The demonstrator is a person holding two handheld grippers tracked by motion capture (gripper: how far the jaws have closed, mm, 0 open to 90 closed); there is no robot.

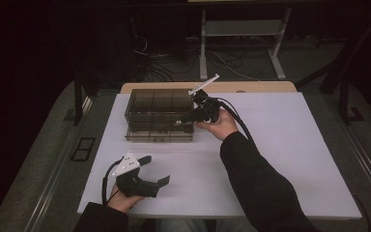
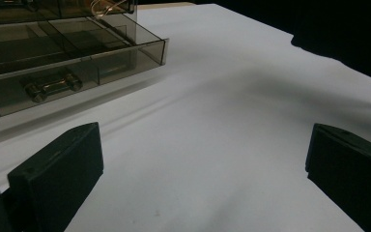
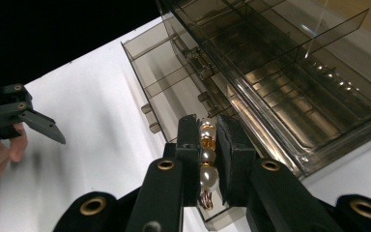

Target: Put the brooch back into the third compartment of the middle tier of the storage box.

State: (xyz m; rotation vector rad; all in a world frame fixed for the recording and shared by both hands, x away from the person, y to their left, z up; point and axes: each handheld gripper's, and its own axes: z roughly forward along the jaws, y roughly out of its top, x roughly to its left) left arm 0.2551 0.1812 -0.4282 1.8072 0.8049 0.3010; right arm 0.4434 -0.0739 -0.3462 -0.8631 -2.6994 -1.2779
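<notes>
A white tabletop (image 1: pixel 280 159) in a dark room. Nearest, the left gripper (image 1: pixel 147 171) rests wide open and empty. Beyond, the right gripper (image 3: pixel 207 159) pinches a pearl bracelet (image 3: pixel 206 164) over the smoked organizer's open drawer (image 3: pixel 174 92), probably to drop it in.

The right gripper (image 1: pixel 189 117) is held out at the end of a dark-sleeved right arm (image 1: pixel 256 179) reaching forward and leftward, the right hand (image 1: pixel 221 126) wrapped round its body. Its fingers (image 3: pixel 188 159) are closed with only a narrow gap between them. The left gripper (image 1: pixel 155 170) sits low and close to the person, gripped from behind by the left hand (image 1: pixel 121 199). Its fingers (image 2: pixel 58 181) stand wide apart, pointing toward the right, with nothing between them.
</notes>
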